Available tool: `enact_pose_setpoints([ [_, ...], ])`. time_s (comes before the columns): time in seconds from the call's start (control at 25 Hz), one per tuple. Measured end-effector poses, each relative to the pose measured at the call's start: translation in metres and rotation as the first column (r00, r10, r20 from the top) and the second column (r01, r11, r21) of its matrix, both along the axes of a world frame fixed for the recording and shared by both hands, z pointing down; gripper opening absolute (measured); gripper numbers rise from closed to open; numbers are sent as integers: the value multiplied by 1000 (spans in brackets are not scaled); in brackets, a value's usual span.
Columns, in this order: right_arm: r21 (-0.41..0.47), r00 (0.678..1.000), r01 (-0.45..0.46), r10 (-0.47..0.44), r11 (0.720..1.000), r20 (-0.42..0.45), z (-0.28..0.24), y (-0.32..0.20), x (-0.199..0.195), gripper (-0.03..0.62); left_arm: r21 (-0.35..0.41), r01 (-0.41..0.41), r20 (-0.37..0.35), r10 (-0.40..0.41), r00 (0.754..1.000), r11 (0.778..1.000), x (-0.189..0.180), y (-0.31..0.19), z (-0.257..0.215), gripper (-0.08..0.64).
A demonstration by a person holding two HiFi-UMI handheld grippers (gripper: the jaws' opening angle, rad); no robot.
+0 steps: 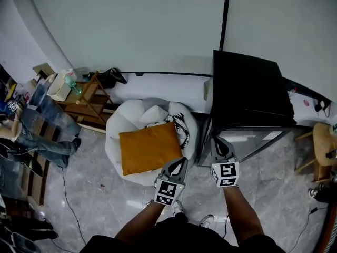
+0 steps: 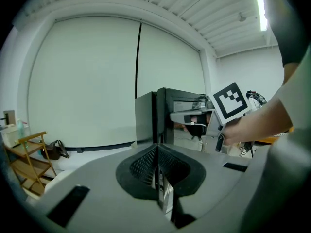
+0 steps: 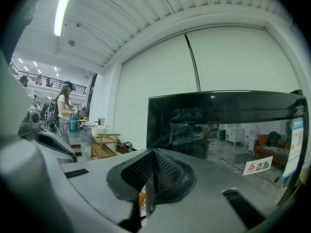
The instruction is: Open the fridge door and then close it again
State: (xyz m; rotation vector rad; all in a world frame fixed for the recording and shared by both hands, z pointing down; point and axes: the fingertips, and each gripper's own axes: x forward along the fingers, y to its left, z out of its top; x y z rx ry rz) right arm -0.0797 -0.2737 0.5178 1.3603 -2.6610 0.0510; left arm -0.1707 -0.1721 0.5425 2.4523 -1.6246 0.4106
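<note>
A black fridge (image 1: pixel 247 88) stands against the wall, its glass door (image 1: pixel 247 141) facing me. I cannot tell whether the door is ajar. My right gripper (image 1: pixel 218 141) is shut and empty, its tip close to the door's left edge. In the right gripper view the shut jaws (image 3: pixel 154 152) point at the reflective door (image 3: pixel 223 125), which fills that view. My left gripper (image 1: pixel 181 161) is shut on nothing, left of the fridge and a little nearer me. The left gripper view looks over its closed tips (image 2: pixel 156 147) at the fridge's side (image 2: pixel 146 115) and the right gripper (image 2: pixel 194 118).
A white beanbag (image 1: pixel 131 123) with an orange cushion (image 1: pixel 150 146) lies just left of the fridge. A wooden rack (image 1: pixel 87 101) stands at the wall, and a person (image 1: pixel 37 125) sits at the far left. A wooden stool (image 1: pixel 324 141) is right of the fridge. Cables cross the floor.
</note>
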Motion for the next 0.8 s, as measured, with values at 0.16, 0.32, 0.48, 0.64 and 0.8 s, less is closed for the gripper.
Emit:
enact_pose_setpoints([
  [0.16, 1, 1000, -11, 11, 1000, -14, 0, -13, -3, 17, 13, -5, 3, 5, 1000, 1000, -1, -3, -5, 21],
  [0.32, 0, 999, -17, 17, 1000, -32, 1, -23, -5, 17, 31, -24, 42, 23, 999, 999, 1, 0, -7, 21],
  [0.48, 7, 999, -23, 23, 1000, -28, 1, -33, -5, 17, 33, -22, 45, 21, 999, 999, 0, -1, -8, 21],
  [0.64, 22, 999, -14, 14, 1000, -37, 0, -37, -9, 17, 30, -16, 41, 15, 999, 999, -5, 0, -9, 21],
  [0.8, 16, 999, -15, 16, 1000, -33, 0, -37, -10, 17, 26, -10, 40, 9, 999, 1000, -6, 3, -8, 21],
])
